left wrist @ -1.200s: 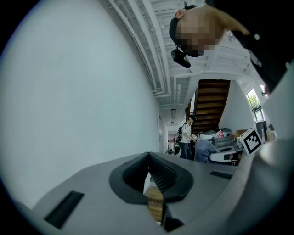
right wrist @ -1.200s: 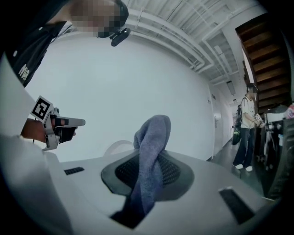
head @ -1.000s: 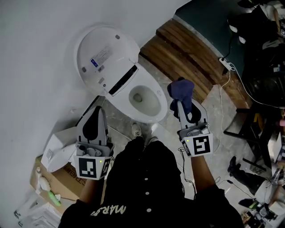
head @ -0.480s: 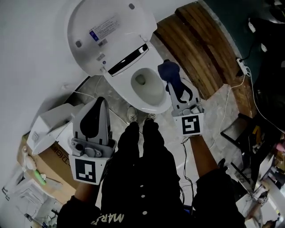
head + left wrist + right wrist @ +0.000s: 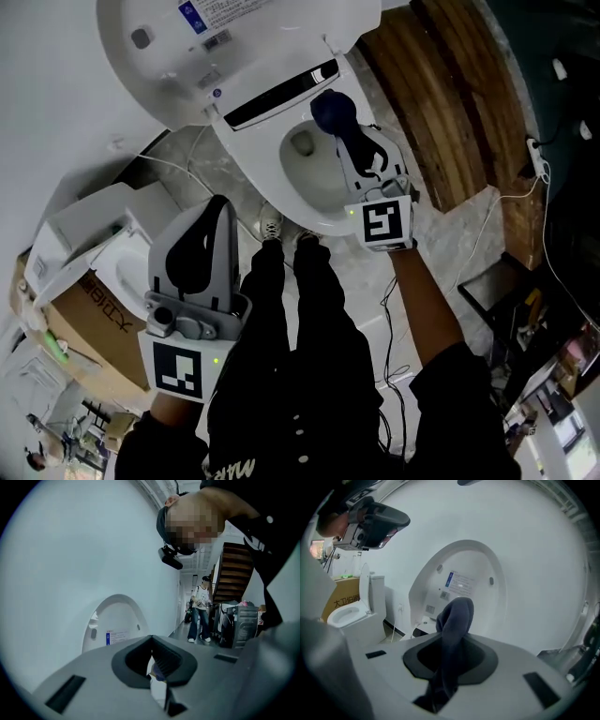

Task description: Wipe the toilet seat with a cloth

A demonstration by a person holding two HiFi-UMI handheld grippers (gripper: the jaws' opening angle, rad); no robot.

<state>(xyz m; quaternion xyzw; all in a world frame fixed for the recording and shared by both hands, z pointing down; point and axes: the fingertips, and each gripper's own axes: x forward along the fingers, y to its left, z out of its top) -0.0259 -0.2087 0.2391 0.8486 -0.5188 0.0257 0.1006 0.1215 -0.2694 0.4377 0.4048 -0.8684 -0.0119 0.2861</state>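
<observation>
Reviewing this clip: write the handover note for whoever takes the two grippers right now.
Left gripper: shut, empty, held by the person's legs.
Right gripper: shut on the dark blue cloth, over the hinge end of the white toilet seat; contact unclear.
White lid is up.
Done: cloth gripped and at the toilet. Left: wipe round the seat.
</observation>
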